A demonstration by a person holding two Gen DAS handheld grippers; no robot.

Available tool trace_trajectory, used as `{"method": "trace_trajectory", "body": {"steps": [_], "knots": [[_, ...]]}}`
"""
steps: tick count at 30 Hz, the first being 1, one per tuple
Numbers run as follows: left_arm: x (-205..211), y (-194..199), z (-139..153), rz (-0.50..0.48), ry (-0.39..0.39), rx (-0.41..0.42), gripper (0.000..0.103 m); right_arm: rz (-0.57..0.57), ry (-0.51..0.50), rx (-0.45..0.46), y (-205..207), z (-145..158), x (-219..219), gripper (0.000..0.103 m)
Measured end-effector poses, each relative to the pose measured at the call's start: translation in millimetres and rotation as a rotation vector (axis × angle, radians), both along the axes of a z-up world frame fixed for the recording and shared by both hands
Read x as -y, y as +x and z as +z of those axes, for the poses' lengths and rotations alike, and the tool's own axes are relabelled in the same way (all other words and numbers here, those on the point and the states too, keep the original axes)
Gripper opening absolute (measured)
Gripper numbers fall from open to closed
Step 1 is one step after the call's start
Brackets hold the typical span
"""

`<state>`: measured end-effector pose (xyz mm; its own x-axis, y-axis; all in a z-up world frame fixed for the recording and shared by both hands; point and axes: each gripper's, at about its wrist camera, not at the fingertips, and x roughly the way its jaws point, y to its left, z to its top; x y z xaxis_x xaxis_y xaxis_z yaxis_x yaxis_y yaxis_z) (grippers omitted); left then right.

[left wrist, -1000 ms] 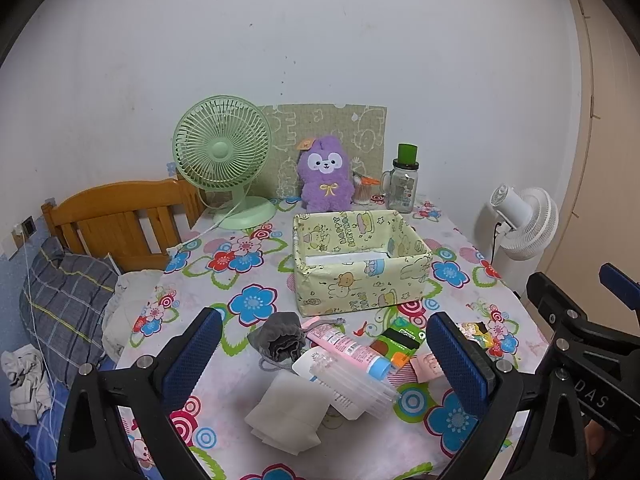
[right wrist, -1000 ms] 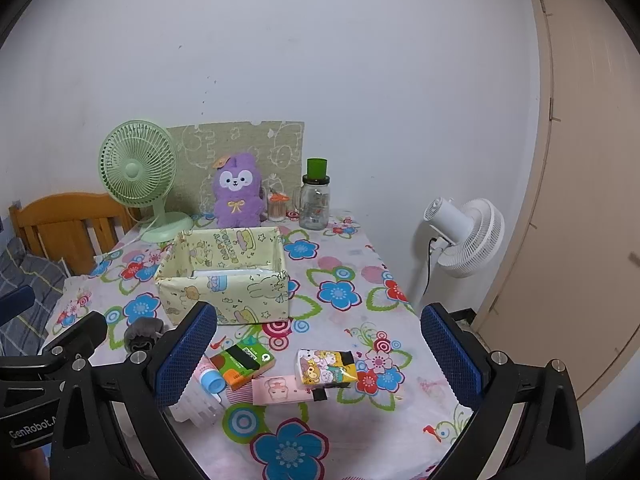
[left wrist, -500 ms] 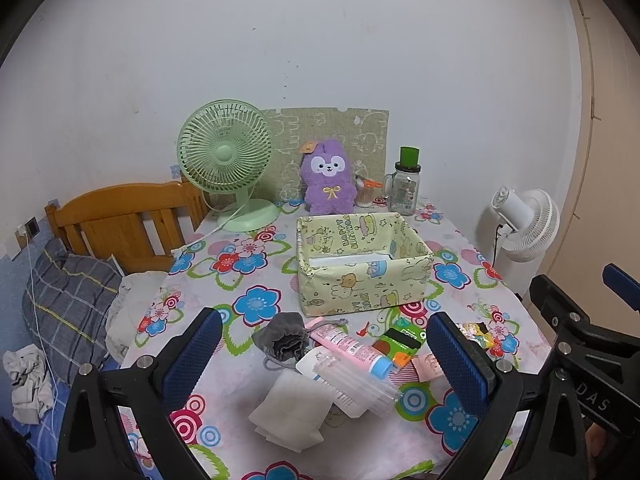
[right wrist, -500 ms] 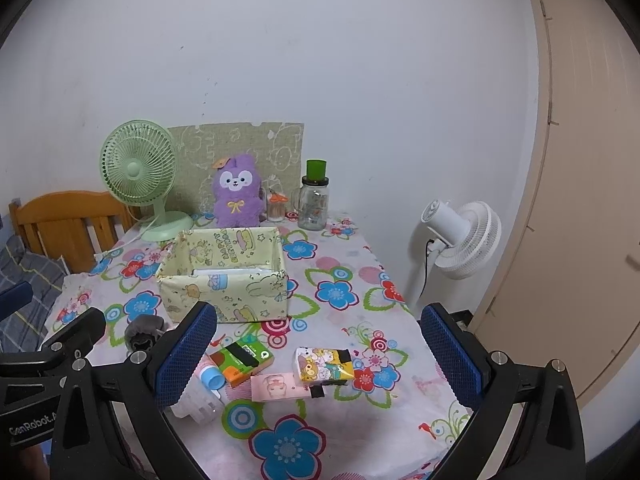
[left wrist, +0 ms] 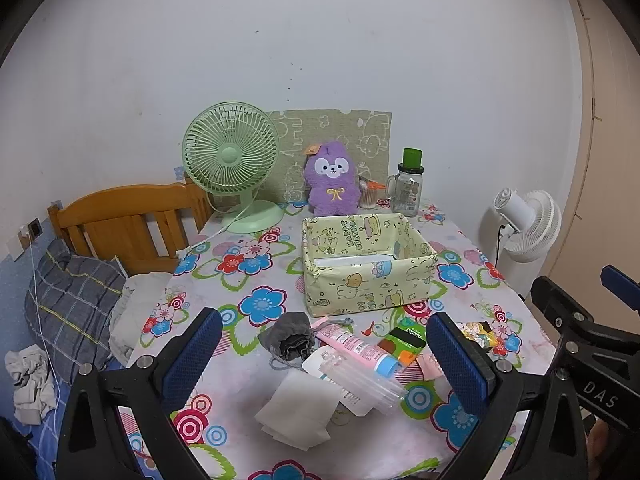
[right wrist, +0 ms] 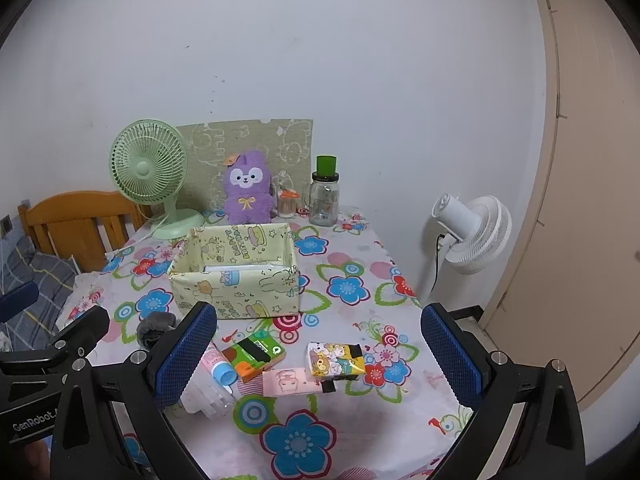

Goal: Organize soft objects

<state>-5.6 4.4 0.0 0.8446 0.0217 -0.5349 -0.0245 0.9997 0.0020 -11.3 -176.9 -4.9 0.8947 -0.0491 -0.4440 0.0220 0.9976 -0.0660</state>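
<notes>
A: Which tongs are nearer the soft things?

B: The left gripper [left wrist: 324, 350], I judge. Its jaws stand wide and empty above the near table edge, and the grey pouch [left wrist: 290, 338] lies just beyond, between its fingers, a little left of centre. The folded white cloth [left wrist: 298, 410] lies nearer still, its long axis running near-left to far-right.

A: And the right gripper [right wrist: 318, 350]?

B: Also wide, holding nothing, over the tissue packs [right wrist: 335, 361].

A: The box [left wrist: 366, 286]?

B: Farther back, open-topped; only something flat and white shows inside.
</notes>
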Motion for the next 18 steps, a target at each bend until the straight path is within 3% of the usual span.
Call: {"method": "trace_trajectory", "body": {"steps": [18], "knots": [[-1.5, 6.5, -14.6, -0.007, 0.013, -0.016, 0.103, 0.037, 0.026, -0.027, 9.2, -14.7, 2.8, 0.103]]}}
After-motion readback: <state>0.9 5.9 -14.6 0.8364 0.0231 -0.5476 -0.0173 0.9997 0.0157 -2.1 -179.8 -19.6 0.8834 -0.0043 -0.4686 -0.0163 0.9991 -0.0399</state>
